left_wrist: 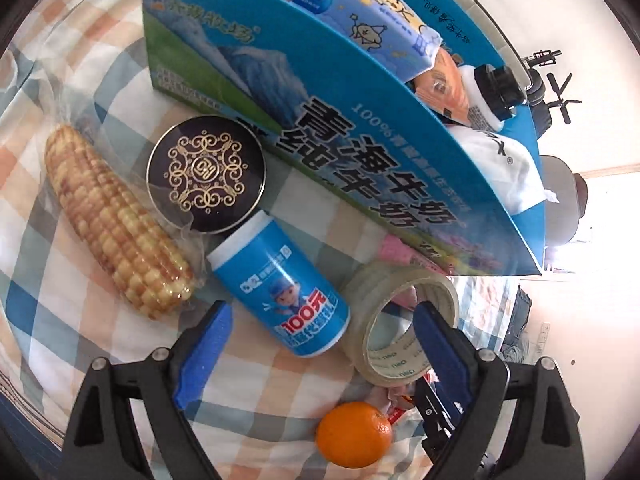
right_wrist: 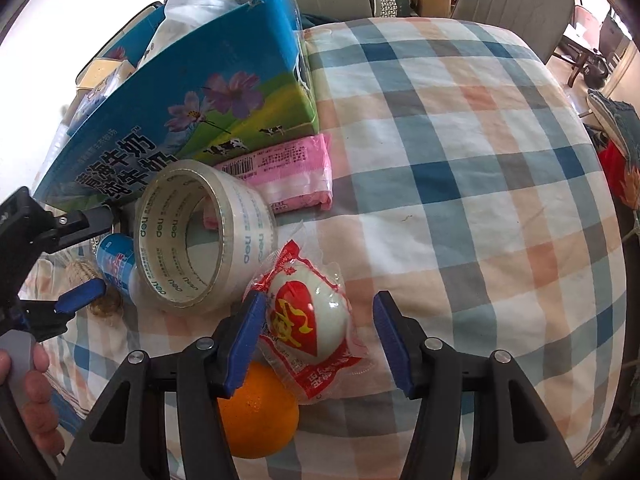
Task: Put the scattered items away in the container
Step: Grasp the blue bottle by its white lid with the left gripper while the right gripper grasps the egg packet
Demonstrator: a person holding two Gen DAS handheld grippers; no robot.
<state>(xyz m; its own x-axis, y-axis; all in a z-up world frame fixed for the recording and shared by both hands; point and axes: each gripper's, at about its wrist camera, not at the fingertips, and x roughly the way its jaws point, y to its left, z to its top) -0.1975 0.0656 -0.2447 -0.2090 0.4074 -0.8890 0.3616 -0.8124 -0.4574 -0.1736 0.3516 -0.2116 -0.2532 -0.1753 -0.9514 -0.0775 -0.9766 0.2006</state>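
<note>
glossy cardboard box (left_wrist: 360,128), checked cloth (right_wrist: 460,160)

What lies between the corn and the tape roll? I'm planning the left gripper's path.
A blue can lies on its side between the corn and the tape roll, shown in the left wrist view.

One open blue milk carton (left_wrist: 360,128) is counted on the checked cloth. Loose items outside it are counted as follows: one corn cob (left_wrist: 116,224), one round dark tin (left_wrist: 206,174), one blue canister (left_wrist: 280,292), one roll of clear tape (left_wrist: 396,320), one orange (left_wrist: 354,434), one pink packet (right_wrist: 288,172) and one sealed egg packet (right_wrist: 308,320). Items inside the carton are only partly seen; an exact count cannot be given.
</note>
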